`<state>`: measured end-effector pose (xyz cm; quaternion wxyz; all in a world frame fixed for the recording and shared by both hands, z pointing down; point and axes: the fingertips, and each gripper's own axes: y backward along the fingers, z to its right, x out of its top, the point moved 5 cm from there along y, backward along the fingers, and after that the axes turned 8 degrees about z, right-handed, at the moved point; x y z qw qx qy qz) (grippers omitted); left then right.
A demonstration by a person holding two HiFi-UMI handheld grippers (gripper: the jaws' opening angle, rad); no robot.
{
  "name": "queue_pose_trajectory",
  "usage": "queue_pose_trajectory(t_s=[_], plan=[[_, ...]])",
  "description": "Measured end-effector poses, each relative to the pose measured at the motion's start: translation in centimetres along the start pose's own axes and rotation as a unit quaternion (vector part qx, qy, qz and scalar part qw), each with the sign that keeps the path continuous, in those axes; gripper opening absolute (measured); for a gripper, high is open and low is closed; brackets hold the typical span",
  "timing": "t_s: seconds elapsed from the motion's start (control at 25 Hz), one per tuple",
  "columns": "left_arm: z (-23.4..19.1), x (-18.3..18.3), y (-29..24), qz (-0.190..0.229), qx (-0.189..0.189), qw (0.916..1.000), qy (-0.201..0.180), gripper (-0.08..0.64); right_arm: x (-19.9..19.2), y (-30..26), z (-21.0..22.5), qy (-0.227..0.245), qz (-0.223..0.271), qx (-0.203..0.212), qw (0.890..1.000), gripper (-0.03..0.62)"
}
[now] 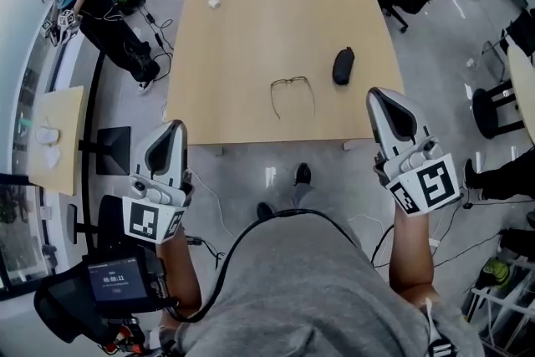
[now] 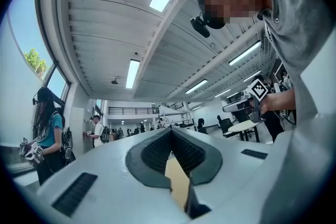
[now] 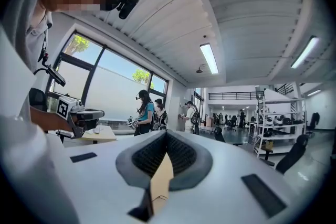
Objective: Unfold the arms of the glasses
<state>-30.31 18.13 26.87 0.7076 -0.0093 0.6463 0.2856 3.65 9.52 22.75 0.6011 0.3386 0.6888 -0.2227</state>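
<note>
Up close, the left claw and the right claw hang by the near edge of the tan bench, 1 at each corner. Both claws are pressed together with nothing in them. Farther on, the glasses lie on the bench, arms spread toward the person. A black case lies just beside them on the right. A small white thing sits far back.

Table layout, head view.
The glasses lie on the table, central, toward its near edge. A pouch, possibly their case, lies just right and slightly farther. A small object lies far left.
</note>
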Motion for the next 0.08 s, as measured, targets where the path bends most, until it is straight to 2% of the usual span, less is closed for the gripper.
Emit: queue_pose_trajectory(t_s=[0.08], plan=[[-0.8, 0.3, 2.7, 0.0, 0.003, 0.9999, 0.014, 0.005, 0.5, 0.2, -3.2, 0.0, -0.003, 0.001, 1.0, 0.006]])
